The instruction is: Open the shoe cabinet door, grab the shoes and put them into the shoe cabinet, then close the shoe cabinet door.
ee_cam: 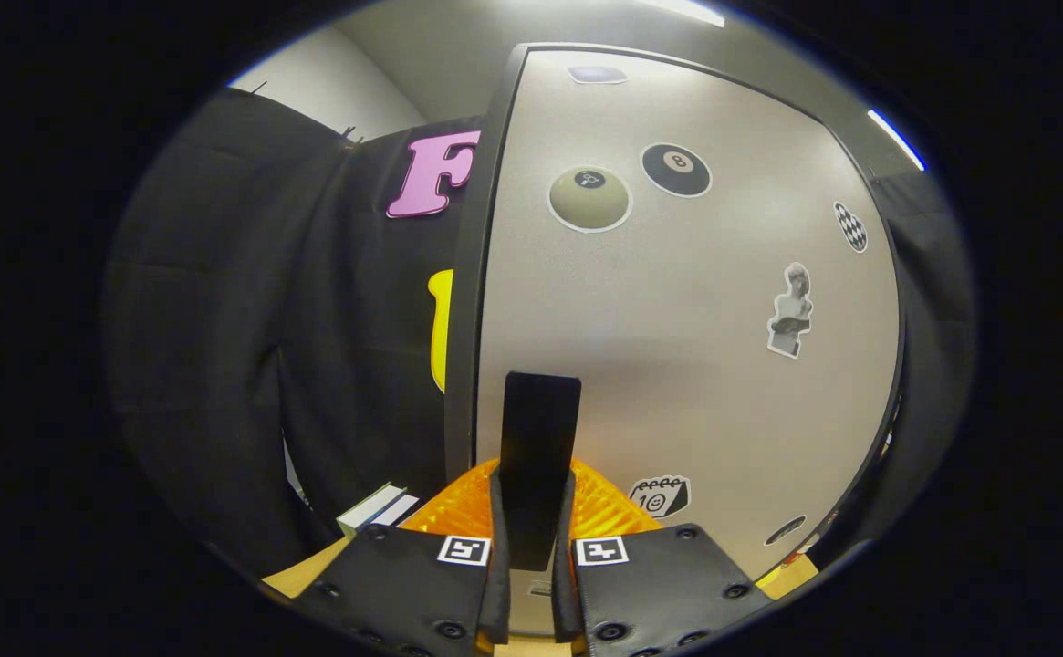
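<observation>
- We see the gripper (pixel 532 547) right in front of the shoe cabinet door (pixel 677 365), a pale panel in a dark frame with several stickers on it.
- A dark flat handle (pixel 538 456) stands out from the door near its left edge, and the two fingers are clenched on it, one on each side of its near end.
- We cannot tell whether the door is fully closed or already a little open; its left frame edge stands against the black cloth wall (pixel 248 347).
- We judge this is the first step, pulling the door open. The shoes are still to be taken and the door closed after.
- Just behind the fingers, at the foot of the door, there is something orange and ribbed (pixel 458 506); we cannot say what it is.
- To the left of it, near the wall, lie some flat things that look like books (pixel 376 509).
- Risk: the handle is thin and smooth, so the fingers could slide off it if the pull goes straight back and does not follow the arc of the door.
- Risk: a door that swings toward us may hit the orange thing, which would stop it or push that thing away.
- Risk: a sudden pull could shake the whole cabinet.
</observation>
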{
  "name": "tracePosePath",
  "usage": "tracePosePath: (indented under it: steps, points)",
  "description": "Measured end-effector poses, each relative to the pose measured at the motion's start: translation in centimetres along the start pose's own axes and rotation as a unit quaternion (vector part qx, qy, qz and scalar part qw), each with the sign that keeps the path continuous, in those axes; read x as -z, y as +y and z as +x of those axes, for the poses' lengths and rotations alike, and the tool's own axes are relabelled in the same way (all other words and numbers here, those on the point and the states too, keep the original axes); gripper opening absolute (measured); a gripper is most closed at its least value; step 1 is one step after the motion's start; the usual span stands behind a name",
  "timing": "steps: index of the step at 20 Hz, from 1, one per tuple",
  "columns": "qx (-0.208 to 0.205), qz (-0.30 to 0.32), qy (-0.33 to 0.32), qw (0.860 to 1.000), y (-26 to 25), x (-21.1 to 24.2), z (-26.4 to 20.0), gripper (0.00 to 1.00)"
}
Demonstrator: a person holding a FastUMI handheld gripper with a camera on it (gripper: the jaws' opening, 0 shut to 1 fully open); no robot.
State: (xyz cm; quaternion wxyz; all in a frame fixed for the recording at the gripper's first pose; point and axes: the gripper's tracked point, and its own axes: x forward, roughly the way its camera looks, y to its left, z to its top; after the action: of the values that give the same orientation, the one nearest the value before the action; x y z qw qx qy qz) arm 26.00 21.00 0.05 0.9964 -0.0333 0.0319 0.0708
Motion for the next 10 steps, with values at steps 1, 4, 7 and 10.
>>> tracePosePath:
  steps: [1, 4, 7, 10]
  points:
    - [-0.006, 0.001, 0.003, 1.0, 0.0, 0.0, -0.1, 0.16]
    - [-0.026, 0.01, 0.011, 1.0, 0.2, 0.3, -0.8, 0.11]
    - [-0.039, 0.012, 0.012, 0.999, 0.3, 0.1, -2.3, 0.11]
    - [-0.056, 0.009, 0.013, 0.998, 0.4, -0.2, -4.0, 0.11]
